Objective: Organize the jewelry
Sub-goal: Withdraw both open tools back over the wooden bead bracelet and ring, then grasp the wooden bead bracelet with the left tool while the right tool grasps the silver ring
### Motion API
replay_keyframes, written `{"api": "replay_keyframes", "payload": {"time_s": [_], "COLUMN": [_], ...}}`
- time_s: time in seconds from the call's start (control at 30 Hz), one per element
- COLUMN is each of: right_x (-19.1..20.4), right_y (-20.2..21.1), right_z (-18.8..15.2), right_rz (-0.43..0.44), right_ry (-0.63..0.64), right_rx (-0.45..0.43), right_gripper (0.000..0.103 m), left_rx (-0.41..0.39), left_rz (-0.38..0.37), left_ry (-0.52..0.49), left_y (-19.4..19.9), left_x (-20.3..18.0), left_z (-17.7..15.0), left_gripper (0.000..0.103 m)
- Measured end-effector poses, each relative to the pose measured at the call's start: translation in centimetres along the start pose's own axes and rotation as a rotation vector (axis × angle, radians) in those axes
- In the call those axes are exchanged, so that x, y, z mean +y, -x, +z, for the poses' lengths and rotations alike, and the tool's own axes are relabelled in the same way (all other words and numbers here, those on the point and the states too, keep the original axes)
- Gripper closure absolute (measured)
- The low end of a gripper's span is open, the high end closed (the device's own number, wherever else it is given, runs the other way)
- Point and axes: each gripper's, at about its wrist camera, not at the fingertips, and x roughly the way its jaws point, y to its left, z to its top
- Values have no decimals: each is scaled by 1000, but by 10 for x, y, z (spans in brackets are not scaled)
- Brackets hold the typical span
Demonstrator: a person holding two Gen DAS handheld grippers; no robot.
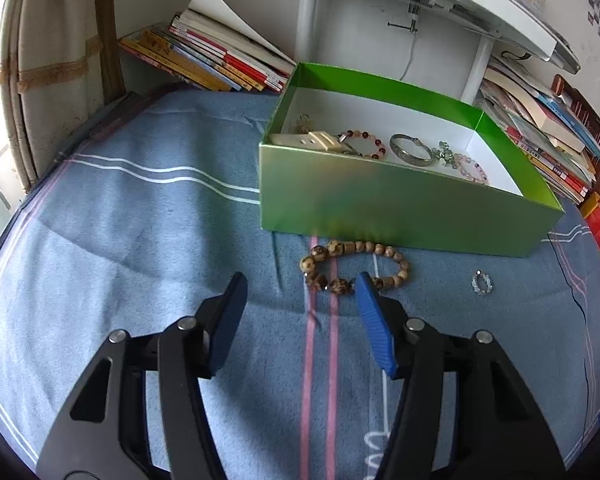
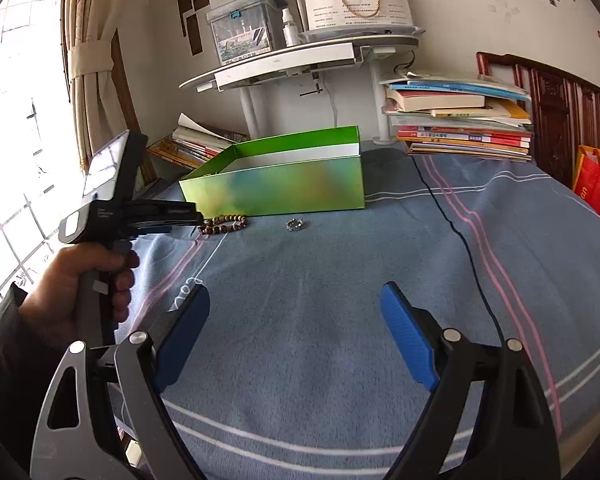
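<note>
- Left gripper [image 1: 300, 284], lower centre of frame: jaws apart, empty, right pad overlapping the wooden bead bracelet [image 1: 354, 266].
- Right gripper [image 2: 294, 300]: jaws wide, empty.

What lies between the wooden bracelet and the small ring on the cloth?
Nothing: only bare blue cloth separates the wooden bracelet from the ring, shown in both wrist views.

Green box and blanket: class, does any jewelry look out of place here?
Yes. The wooden bead bracelet and a small clear ring lie on the blue blanket before the green box, while the other jewelry sits inside.
</note>
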Motion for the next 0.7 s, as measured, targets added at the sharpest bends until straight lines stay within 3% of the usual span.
{"api": "replay_keyframes", "payload": {"time_s": [0.13,0.23,0.37,0.5,0.6,0.67,0.7], "right_x": [3,4,4,6,8,10,11], "right_y": [-19,-33,-43,-59,-75,-95,-103], "right_z": [21,36,47,52,59,67,68], "right_rz": [-27,-34,-33,-45,-67,-84,-88], "right_ry": [43,66,80,102,124,143,150], "right_rx": [56,90,94,117,134,159,172], "right_gripper": [18,18,18,18,18,24,26], "left_rx": [19,56,76,45,41,35,36], "left_rz": [-1,-7,8,44,28,14,-2], "left_ry": [-8,-9,-13,-70,-53,-26,-11], "left_y": [-8,-20,-32,-34,-34,-33,-33], "left_x": [-6,-10,-11,-18,-15,-8,-4], "left_z": [5,9,12,8,9,10,11], "left_gripper": [47,60,64,64,66,92,92]}}
